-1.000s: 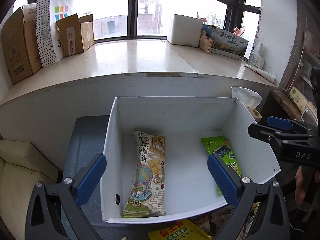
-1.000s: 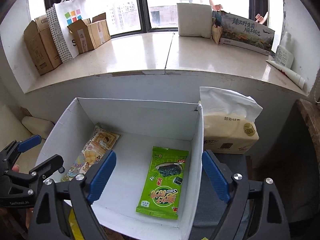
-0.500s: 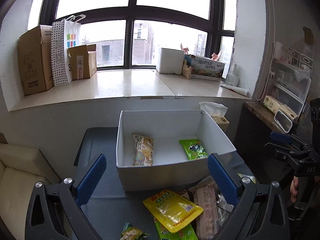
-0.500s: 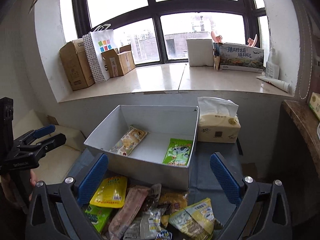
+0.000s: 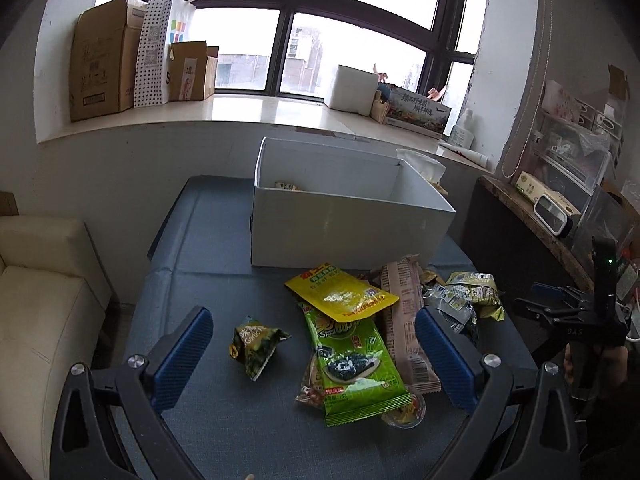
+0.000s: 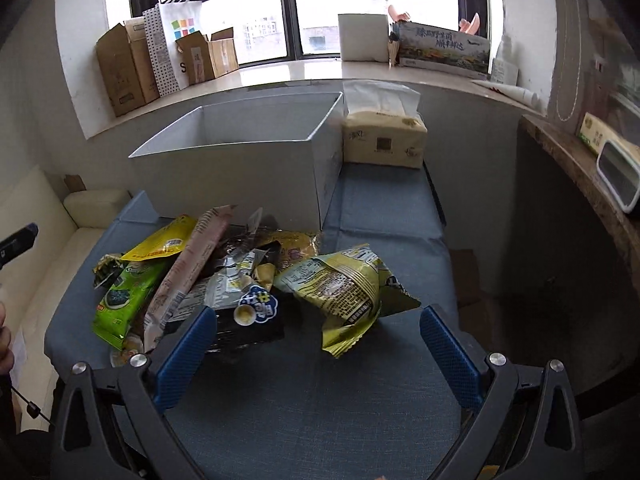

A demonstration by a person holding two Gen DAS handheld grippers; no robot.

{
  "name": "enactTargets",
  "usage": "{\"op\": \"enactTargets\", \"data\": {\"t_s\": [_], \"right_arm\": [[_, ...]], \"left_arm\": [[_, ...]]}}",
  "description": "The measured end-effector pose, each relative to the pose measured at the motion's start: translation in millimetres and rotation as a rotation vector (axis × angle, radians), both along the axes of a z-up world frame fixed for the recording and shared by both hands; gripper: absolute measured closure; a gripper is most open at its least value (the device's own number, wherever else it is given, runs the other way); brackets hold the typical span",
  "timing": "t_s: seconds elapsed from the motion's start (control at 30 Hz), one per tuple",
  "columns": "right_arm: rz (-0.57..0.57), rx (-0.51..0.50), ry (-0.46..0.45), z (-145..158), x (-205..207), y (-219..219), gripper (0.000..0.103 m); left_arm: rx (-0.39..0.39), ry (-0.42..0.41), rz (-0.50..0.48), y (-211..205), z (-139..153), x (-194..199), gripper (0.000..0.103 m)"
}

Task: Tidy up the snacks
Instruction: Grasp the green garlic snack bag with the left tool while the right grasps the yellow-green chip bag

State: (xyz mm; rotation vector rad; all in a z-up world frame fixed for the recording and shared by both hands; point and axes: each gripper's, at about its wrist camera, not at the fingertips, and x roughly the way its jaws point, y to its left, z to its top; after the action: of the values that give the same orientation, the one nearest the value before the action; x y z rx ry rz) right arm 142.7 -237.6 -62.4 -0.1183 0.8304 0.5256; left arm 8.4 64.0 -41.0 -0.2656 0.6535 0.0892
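**Both grippers open above the snack pile**

On the blue-grey padded table (image 5: 200,264), a heap of snack packets lies in front of a white cardboard box (image 5: 344,228). The left gripper (image 5: 314,354) hangs over the near side of the heap with its blue-padded fingers spread wide and nothing between them. Under it lie a green seaweed packet (image 5: 352,364) and, partly on top of that, a yellow pouch (image 5: 340,292). A long pinkish wrapper (image 5: 404,312) runs beside them, and a small green garlic-snack bag (image 5: 256,342) sits apart to the left. One packet's top edge (image 5: 286,186) peeks above the box's front wall.

From the right wrist view, the right gripper (image 6: 316,354) is likewise spread apart and empty, hovering near a crumpled yellow-green chip bag (image 6: 348,284) at the heap's right end. A dark packet with a blue-and-white badge (image 6: 256,308) lies just beside its left finger. A tissue pack (image 6: 384,136) stands against the box's right wall, and cardboard boxes (image 6: 124,68) line the windowsill (image 6: 304,70).
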Motion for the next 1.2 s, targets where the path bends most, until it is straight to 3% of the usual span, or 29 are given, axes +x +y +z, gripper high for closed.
{"op": "enactTargets", "data": {"t_s": [0.13,0.27,0.4,0.5,0.53,0.6,0.63,0.77,0.97,1.2], "right_arm": [[0.103,-0.096,-0.051,-19,29,1,0.000],[0.213,-0.178,-0.002,-40,60,8,0.000],[0.269,-0.116,0.064,-47,73,12,0.000],[0.289,-0.167,0.079,-56,77,23,0.000],[0.286,-0.188,0.074,-60,78,25,0.002],[0.280,-0.196,0.078,-65,79,28,0.033],[0.274,-0.189,0.078,-66,79,27,0.033],[0.272,-0.152,0.079,-62,76,21,0.045],[0.187,-0.044,0.093,-42,64,-4,0.046],[0.147,0.034,-0.040,18,8,-24,0.046]], "left_arm": [[-0.018,0.016,-0.035,-6,-7,3,0.000],[0.002,0.014,-0.057,-13,-6,7,0.000],[-0.004,0.044,-0.057,-13,-13,13,0.000],[0.020,0.073,-0.032,-10,-20,16,0.000],[0.026,0.077,-0.026,-8,-21,16,0.000],[0.009,0.076,-0.022,-2,-23,14,0.000],[-0.005,0.077,-0.025,1,-24,13,0.000],[-0.020,0.088,-0.017,9,-28,14,0.000],[-0.009,0.092,-0.006,17,-33,16,0.000],[0.030,0.139,-0.039,23,-54,33,0.000]]}}
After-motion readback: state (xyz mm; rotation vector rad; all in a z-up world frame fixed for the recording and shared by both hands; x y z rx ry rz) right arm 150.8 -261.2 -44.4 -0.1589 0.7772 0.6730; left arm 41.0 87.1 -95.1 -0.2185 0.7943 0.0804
